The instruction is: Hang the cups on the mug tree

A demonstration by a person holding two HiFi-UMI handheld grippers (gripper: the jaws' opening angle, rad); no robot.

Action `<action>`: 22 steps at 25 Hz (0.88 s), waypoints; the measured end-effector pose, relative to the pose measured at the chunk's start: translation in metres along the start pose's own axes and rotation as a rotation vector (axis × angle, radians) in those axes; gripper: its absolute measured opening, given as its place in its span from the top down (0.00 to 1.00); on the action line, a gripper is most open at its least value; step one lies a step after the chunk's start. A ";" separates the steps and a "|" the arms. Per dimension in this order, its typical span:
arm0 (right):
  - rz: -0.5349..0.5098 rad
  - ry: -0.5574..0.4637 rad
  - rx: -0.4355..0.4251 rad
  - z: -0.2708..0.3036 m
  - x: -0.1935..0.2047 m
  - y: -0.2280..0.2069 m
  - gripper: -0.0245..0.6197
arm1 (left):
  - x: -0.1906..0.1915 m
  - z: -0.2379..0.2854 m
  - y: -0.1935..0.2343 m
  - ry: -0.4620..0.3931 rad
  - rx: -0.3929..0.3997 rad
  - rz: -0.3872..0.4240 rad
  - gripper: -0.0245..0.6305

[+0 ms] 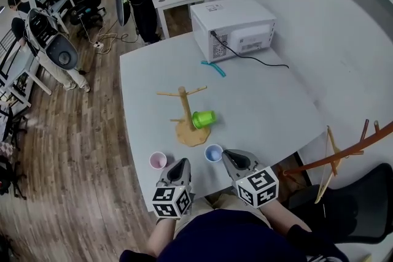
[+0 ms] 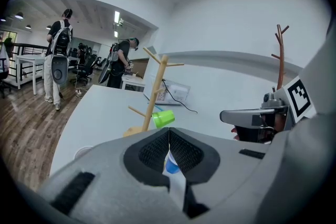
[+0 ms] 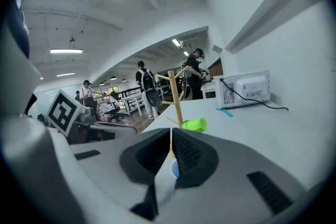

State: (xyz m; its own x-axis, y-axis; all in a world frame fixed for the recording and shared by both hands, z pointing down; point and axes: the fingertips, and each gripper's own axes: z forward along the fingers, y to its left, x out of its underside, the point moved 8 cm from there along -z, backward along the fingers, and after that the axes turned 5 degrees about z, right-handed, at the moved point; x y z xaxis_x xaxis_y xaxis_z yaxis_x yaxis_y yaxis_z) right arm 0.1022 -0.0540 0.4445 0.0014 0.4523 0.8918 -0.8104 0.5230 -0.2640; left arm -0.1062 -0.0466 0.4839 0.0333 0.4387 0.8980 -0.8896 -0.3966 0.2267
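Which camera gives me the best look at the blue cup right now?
Head view: the blue cup stands in full view, rim up. The left and right gripper views each show only a sliver of it behind closed jaws.

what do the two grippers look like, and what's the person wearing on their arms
The left gripper and right gripper match: grey moulded bodies tapering to two jaws lined with black ribbed pads. Each carries a cube with black-and-white square markers at its rear. The person wears a dark navy top; a dark sleeve shows on the right arm.
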 end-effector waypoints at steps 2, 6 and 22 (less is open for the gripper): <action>0.011 0.002 -0.009 -0.004 0.003 0.001 0.91 | 0.000 -0.001 -0.003 0.000 0.000 0.002 0.93; 0.036 0.004 -0.033 -0.009 0.007 0.003 0.91 | 0.000 -0.002 -0.008 -0.003 -0.004 0.000 0.93; 0.029 -0.004 -0.087 -0.005 0.003 0.009 0.91 | 0.002 -0.007 -0.009 0.001 -0.028 0.007 0.93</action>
State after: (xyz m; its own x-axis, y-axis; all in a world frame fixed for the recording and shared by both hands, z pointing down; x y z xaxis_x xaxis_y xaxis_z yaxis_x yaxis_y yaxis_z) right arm 0.0981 -0.0442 0.4425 -0.0236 0.4652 0.8849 -0.7560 0.5709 -0.3203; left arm -0.1009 -0.0364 0.4814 0.0269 0.4372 0.8990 -0.9020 -0.3770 0.2103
